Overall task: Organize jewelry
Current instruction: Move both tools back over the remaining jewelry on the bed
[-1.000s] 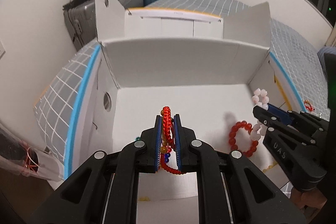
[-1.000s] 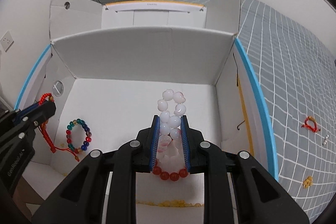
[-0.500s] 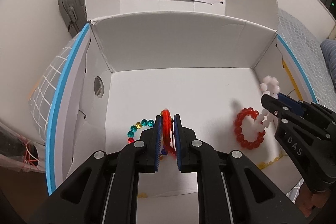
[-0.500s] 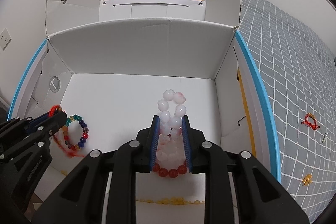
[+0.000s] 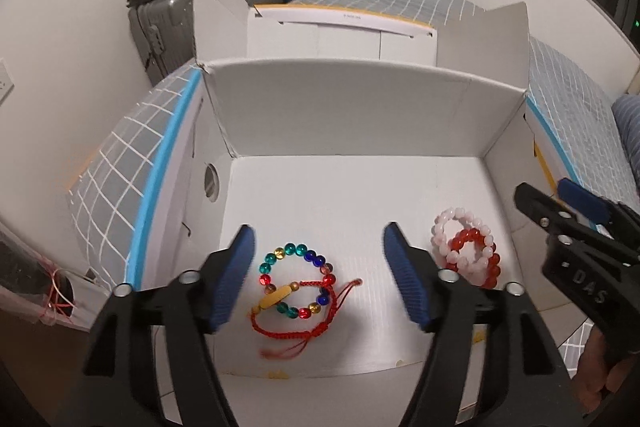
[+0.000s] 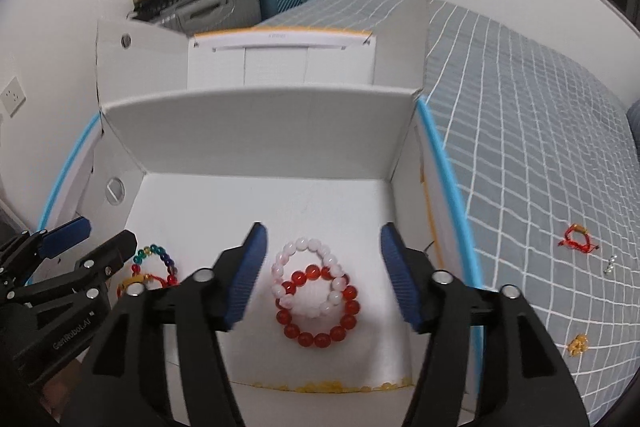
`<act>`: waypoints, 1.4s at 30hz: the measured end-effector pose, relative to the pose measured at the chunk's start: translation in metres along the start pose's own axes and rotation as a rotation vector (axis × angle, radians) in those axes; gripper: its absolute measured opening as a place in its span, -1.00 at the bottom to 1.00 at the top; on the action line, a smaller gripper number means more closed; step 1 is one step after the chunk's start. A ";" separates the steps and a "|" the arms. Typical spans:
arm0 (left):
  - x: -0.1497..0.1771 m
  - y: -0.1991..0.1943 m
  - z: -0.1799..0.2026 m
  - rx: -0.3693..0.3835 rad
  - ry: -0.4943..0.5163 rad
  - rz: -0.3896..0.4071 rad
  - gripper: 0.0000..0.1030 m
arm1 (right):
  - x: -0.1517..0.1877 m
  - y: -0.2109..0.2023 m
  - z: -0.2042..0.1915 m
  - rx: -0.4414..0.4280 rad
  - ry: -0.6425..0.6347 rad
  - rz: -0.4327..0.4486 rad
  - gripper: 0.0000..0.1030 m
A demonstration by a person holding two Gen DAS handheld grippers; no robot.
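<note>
The left gripper (image 5: pixel 318 267) stands with its jaws spread wide, having just opened. Nothing is pinched. Between and below its blue pads, in the lower centre of the left wrist view, the multicoloured bead bracelet (image 5: pixel 295 281) lies flat on the floor of the white cardboard box (image 5: pixel 360 115), with the red cord bracelet (image 5: pixel 298 331) draped across it.

The right gripper (image 6: pixel 323 269) also has its jaws spread after just opening, gripping nothing. Between its pads, in the lower centre of the right wrist view, the pale pink bead bracelet (image 6: pixel 308 247) overlaps the red bead bracelet (image 6: pixel 320 337) on the box floor.

At right of that view, a small red cord piece (image 6: pixel 576 241) and a yellow piece (image 6: pixel 578 345) lie on the checked grey bedcover (image 6: pixel 540 147).
</note>
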State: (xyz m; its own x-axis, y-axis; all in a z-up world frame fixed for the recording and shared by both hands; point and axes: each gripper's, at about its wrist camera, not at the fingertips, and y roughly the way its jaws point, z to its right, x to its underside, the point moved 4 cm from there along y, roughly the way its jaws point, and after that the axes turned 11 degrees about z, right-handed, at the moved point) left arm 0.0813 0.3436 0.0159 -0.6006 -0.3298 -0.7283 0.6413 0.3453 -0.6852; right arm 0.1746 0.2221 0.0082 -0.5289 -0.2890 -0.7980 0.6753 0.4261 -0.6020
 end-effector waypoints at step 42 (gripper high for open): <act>0.017 -0.029 0.331 0.348 0.276 0.078 0.89 | 0.057 -0.071 0.362 0.419 0.275 0.008 0.85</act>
State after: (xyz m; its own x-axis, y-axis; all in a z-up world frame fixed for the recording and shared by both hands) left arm 0.2103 0.0373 0.0242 -0.6189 -0.0512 -0.7838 0.7836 0.0285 -0.6206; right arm 0.2827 -0.1343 -0.0056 -0.6005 -0.0267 -0.7992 0.7986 0.0305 -0.6011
